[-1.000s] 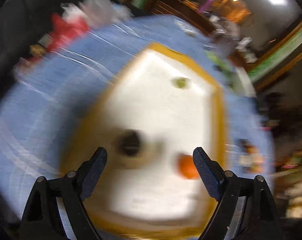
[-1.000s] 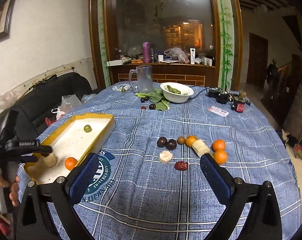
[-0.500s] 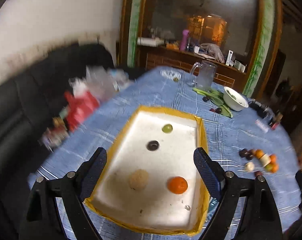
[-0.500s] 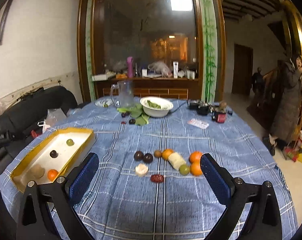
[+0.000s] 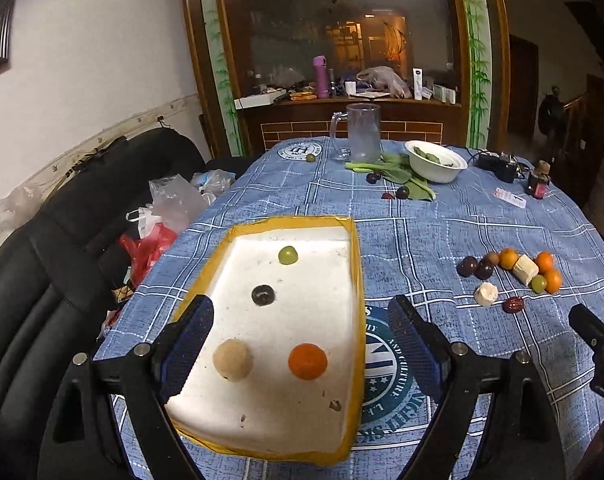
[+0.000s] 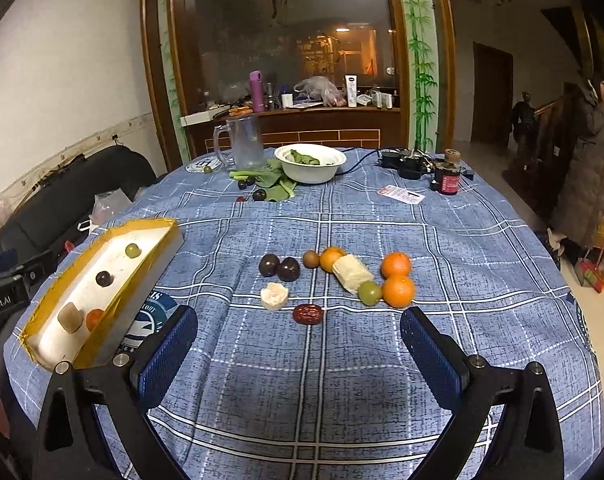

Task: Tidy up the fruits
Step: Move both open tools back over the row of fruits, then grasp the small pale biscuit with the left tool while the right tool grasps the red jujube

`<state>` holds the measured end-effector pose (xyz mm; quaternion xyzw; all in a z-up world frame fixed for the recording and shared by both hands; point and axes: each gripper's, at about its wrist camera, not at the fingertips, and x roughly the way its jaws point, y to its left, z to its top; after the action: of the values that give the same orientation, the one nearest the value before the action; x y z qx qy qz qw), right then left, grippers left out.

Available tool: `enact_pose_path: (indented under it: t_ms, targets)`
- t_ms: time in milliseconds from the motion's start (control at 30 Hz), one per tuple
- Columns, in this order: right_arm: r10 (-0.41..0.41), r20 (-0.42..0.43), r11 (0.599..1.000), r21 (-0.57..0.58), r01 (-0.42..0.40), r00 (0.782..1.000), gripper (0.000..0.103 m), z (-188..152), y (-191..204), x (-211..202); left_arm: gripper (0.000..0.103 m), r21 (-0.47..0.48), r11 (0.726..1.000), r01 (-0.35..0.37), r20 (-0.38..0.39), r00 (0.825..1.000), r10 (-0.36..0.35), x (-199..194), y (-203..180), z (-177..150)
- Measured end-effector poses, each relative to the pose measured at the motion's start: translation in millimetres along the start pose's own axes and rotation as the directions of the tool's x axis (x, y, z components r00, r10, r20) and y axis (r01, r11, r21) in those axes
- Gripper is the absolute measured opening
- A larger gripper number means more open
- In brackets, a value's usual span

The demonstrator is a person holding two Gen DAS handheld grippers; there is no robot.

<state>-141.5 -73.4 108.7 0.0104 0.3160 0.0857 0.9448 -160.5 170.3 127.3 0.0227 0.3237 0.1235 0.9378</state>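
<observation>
Both grippers pulled back, left (image 5: 300, 346) and right (image 6: 298, 350), jaws open and empty. Four fruits sat in the tray (image 5: 358, 280). Next pick was likely the date (image 6: 308, 314).

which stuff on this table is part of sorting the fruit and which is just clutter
Part of the job:
- yellow-rimmed tray, holding four pieces already
- loose fruit cluster on the cloth
- left gripper and right gripper, both open and empty

Just lying about:
- glass mug
- white bowl of greens
- small jar
- plastic bags
</observation>
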Motion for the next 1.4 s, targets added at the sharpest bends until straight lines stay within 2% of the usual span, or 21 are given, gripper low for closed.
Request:
enact_pose_path:
  t_ms: [300,500,600,667,700,767,833,933,1033,1133,1167,1200,1233,1267,1300,1400]
  targets:
    - [-0.008,-0.034,0.999,0.052,0.010,0.999,0.103,-6.3,-24.4,9.4,0.088,0.019,1.000,0.021,-0.035,0.999,-0.020,8.6,-16.4,-1.8]
    - [-0.011,-0.068,0.998,0.062,0.015,0.998,0.102,-9.7,-45.6,16.9,0.088,-0.015,0.994,0.109,-0.083,0.991,-0.110,19.5,-24.9,-0.1]
    - [-0.011,-0.099,0.998,0.065,0.018,0.995,0.102,-9.3,-58.3,24.0,0.088,-0.016,0.986,0.168,-0.109,0.980,-0.169,27.6,-40.0,-0.4]
    - [0.008,-0.129,0.997,0.077,0.002,0.992,0.102,-7.2,-65.4,32.4,0.088,0.004,0.973,0.230,-0.142,0.963,-0.227,35.5,-59.0,-3.0]
    - [0.033,-0.147,0.995,0.097,-0.019,0.989,0.099,-6.2,-70.3,37.8,0.088,0.012,0.959,0.283,-0.163,0.947,-0.277,40.6,-70.7,-4.1]
    - [0.083,-0.176,0.989,0.133,-0.059,0.981,0.078,-4.6,-76.1,47.3,0.088,0.014,0.933,0.360,-0.197,0.916,-0.350,50.3,-87.5,-4.4]
    - [0.135,-0.216,0.984,0.147,-0.104,0.967,0.070,-1.6,-76.4,61.9,0.087,-0.002,0.915,0.404,-0.223,0.892,-0.394,63.6,-100.1,-2.6]
    - [0.138,-0.249,0.989,0.085,-0.121,0.958,0.070,1.6,-62.5,79.8,0.076,-0.052,0.904,0.424,-0.247,0.872,-0.423,84.4,-106.3,3.2]
    - [0.143,-0.288,0.989,0.014,-0.145,0.947,0.070,3.2,-43.0,101.3,0.076,-0.130,0.886,0.444,-0.264,0.846,-0.463,99.6,-101.2,6.0]
    - [0.131,-0.310,0.987,-0.044,-0.152,0.942,0.069,3.9,-27.4,120.3,0.076,-0.161,0.882,0.442,-0.268,0.841,-0.470,110.0,-96.9,7.6]
    - [0.134,-0.319,0.985,-0.057,-0.160,0.938,0.065,3.6,-22.3,126.8,0.076,-0.166,0.881,0.443,-0.272,0.838,-0.473,113.7,-96.8,7.5]
    - [0.137,-0.326,0.984,-0.063,-0.166,0.935,0.057,3.3,-20.1,131.0,0.076,-0.170,0.879,0.445,-0.275,0.835,-0.476,116.5,-96.5,7.5]
    - [0.139,-0.338,0.983,-0.068,-0.171,0.931,0.036,2.0,-18.3,135.5,0.076,-0.172,0.878,0.448,-0.279,0.832,-0.479,120.5,-98.9,7.4]
    - [0.133,-0.356,0.983,-0.074,-0.170,0.925,0.032,-0.2,-16.9,139.3,0.076,-0.172,0.877,0.448,-0.284,0.830,-0.480,123.2,-100.6,8.1]
    - [0.120,-0.343,0.983,-0.087,-0.159,0.932,0.032,-0.2,-16.1,138.2,0.076,-0.167,0.877,0.451,-0.292,0.827,-0.481,126.5,-105.4,8.4]
    - [0.149,-0.347,0.983,-0.048,-0.177,0.926,0.032,-0.9,-24.8,133.8,0.076,-0.129,0.876,0.465,-0.298,0.824,-0.482,132.1,-121.5,9.3]
